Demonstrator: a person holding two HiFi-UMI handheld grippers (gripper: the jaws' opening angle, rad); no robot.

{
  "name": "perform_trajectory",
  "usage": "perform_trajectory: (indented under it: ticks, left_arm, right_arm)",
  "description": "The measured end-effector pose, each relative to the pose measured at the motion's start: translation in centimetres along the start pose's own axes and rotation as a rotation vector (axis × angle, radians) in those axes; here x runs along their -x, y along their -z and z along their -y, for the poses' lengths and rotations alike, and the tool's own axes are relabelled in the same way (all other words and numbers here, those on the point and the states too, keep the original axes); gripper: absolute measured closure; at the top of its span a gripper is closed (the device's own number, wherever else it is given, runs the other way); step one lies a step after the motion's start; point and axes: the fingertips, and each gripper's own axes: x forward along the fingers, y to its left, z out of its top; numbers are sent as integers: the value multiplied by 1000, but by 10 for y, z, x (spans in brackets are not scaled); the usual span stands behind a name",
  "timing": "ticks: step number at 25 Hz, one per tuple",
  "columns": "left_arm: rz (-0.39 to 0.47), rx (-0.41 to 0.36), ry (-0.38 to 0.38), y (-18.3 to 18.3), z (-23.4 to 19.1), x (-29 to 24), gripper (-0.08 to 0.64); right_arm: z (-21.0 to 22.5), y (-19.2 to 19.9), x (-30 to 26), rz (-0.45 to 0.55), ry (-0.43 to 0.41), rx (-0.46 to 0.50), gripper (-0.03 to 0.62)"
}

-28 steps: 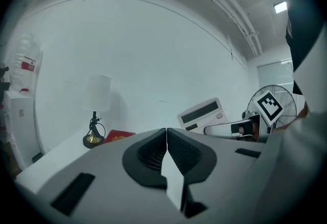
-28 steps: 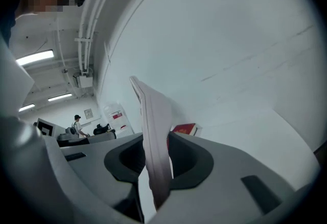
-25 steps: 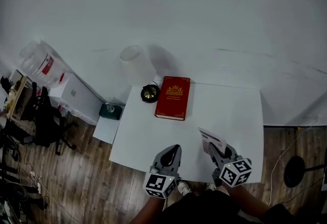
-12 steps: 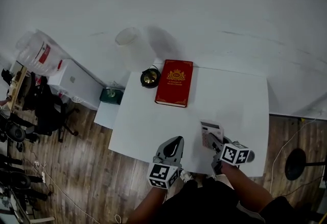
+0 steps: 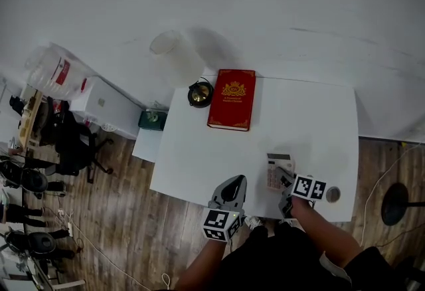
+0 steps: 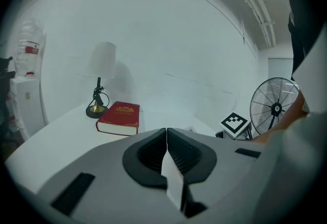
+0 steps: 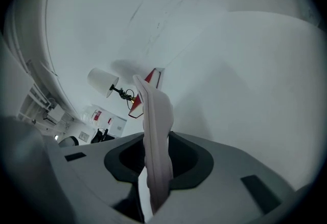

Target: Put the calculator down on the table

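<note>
The calculator [image 5: 277, 169], pale with a dark display, shows face up over the front right part of the white table [image 5: 199, 163]. My right gripper [image 5: 284, 181] is shut on its near end. In the right gripper view the calculator [image 7: 153, 110] stands edge-on between the jaws of that gripper [image 7: 157, 138]. Whether it rests on the tabletop I cannot tell. My left gripper [image 5: 235, 182] hangs at the table's front edge, left of the calculator, jaws together and holding nothing; the left gripper view shows its pads meeting [image 6: 167, 133].
A red book [image 5: 232, 99] lies at the back of the table, beside a brass-footed lamp [image 5: 199, 93]. A small round object [image 5: 333, 194] sits near the front right corner. A standing fan [image 6: 276, 110] is off to the right; a white cabinet [image 5: 109, 105] and chairs are left.
Both grippers have come down toward the table. The right one rolled, so the calculator went from tilted up to lying flatter, low over the tabletop.
</note>
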Motion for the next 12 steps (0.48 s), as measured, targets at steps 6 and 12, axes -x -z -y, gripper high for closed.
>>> perform_trajectory:
  ticks: [6,12]
  left_arm:
    - [-8,-10,18,3,14,-2,538]
    - [-19,-77,34,4,21,-3,538]
  right_arm:
    - [13,-1,1,14,78,67,462]
    - [21,-11,7,44,222,311,393]
